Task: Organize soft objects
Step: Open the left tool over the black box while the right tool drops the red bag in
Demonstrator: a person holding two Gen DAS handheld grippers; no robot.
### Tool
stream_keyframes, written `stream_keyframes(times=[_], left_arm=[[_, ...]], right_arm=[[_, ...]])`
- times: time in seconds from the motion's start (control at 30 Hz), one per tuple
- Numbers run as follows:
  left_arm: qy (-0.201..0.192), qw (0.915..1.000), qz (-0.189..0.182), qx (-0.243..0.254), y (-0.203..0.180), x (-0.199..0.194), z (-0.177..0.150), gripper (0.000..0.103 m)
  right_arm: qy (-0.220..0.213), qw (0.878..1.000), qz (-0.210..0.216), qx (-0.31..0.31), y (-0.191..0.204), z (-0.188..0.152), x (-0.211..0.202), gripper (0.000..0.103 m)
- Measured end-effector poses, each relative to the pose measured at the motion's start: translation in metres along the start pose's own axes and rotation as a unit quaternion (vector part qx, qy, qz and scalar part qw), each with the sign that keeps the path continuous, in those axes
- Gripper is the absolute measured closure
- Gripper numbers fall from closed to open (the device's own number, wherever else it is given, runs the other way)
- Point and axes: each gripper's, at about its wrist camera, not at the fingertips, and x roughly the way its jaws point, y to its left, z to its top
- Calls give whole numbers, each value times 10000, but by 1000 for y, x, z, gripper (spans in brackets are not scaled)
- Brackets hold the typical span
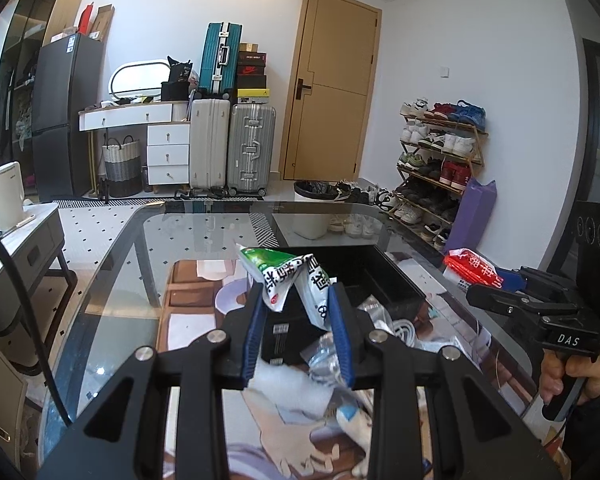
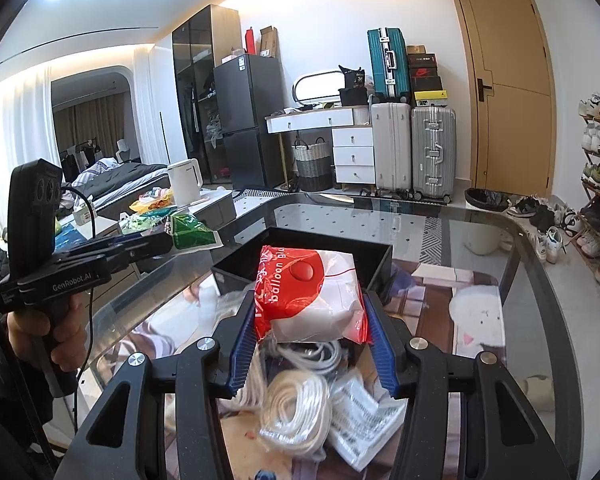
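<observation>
My left gripper [image 1: 298, 296] is shut on a green and white packet [image 1: 288, 276], lifted above the glass table [image 1: 132, 264]. My right gripper [image 2: 310, 300] is shut on a red and white bag [image 2: 312, 292] marked "balloon". A black box [image 1: 380, 280] stands open on the table just beyond both grippers; the same black box [image 2: 300, 248] shows behind the red bag. The right gripper [image 1: 496, 284] with its red bag [image 1: 470, 266] appears at the right of the left wrist view. The left gripper [image 2: 156, 242] with the green packet [image 2: 192, 232] appears at the left of the right wrist view.
Coiled white cord [image 2: 296, 404], a printed clear bag [image 2: 364, 412] and a black carton [image 1: 284, 340] lie on the table under the grippers. A side table with a white kettle [image 2: 185, 182] stands to the left. Suitcases [image 1: 252, 148], a door and a shoe rack [image 1: 440, 164] line the far wall.
</observation>
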Motion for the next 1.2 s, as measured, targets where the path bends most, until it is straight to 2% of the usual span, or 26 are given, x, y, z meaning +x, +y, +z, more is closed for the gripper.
stream_keyframes(times=[0.4,0.77,1.2], left_arm=[[230,9997,31,-26,0,45,10,73],[497,9987,31,126,-6,83,8,72],[702,9972,58,245,-10,107,5,72]], right_arm=[[292,9995,37,-95,-8,21,40,52],[550,9984,18,-93,-19,27,78,52],[758,9970,-4,-178,-18,26,106,51]])
